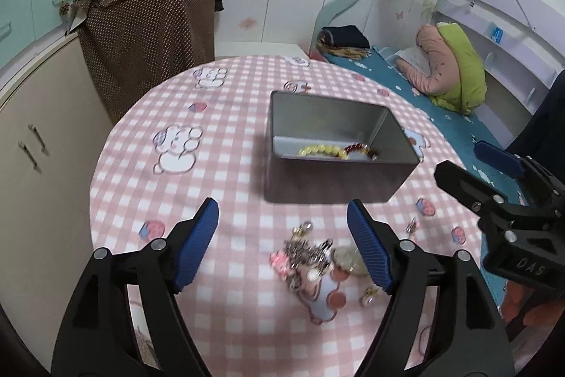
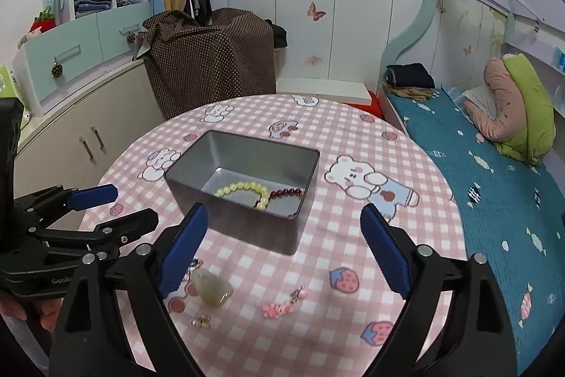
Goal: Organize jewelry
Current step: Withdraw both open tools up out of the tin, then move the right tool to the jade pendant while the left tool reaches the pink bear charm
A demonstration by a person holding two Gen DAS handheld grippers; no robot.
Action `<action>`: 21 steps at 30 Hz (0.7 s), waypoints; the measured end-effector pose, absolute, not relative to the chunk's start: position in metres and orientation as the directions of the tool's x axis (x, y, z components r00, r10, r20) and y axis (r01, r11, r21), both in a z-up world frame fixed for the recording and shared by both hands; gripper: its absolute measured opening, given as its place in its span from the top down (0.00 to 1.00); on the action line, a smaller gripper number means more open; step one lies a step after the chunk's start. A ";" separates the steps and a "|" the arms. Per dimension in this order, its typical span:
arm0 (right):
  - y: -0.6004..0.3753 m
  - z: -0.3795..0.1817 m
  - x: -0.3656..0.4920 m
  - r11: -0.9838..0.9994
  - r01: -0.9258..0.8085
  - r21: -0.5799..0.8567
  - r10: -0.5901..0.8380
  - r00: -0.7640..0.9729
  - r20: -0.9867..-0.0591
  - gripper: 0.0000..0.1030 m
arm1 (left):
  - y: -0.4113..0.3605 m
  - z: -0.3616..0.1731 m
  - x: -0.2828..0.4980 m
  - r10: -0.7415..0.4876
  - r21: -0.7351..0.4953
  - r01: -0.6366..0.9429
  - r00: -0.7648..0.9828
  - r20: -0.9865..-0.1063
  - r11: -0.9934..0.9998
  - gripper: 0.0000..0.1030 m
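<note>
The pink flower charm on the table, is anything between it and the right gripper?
Nothing visible. The pink flower charm lies bare on the checked tablecloth, below the open right gripper. The pale stone pendant lies off to its left.

Both wrist views — tin point(image 1: 339, 161) shared

White butterfly-stickered wardrobe point(image 2: 317, 6), teal-sheeted bed point(image 2: 494, 200), beige cabinet point(image 2: 88, 129).

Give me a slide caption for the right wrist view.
Open right gripper hovers over loose jewelry on the checkered tablecloth, facing a metal tin holding two bead bracelets.
</note>
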State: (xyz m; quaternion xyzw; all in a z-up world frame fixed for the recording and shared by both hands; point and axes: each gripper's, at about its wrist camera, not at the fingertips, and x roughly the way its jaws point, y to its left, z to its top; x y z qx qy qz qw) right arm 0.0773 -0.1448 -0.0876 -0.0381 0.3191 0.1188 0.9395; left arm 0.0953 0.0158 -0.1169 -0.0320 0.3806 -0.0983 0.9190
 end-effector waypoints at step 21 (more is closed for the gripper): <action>-0.128 -0.153 0.062 0.957 -0.290 0.001 0.199 0.654 -0.730 0.13 | 0.029 -0.165 0.075 -0.249 -0.127 0.232 0.634 -0.732 0.964 0.12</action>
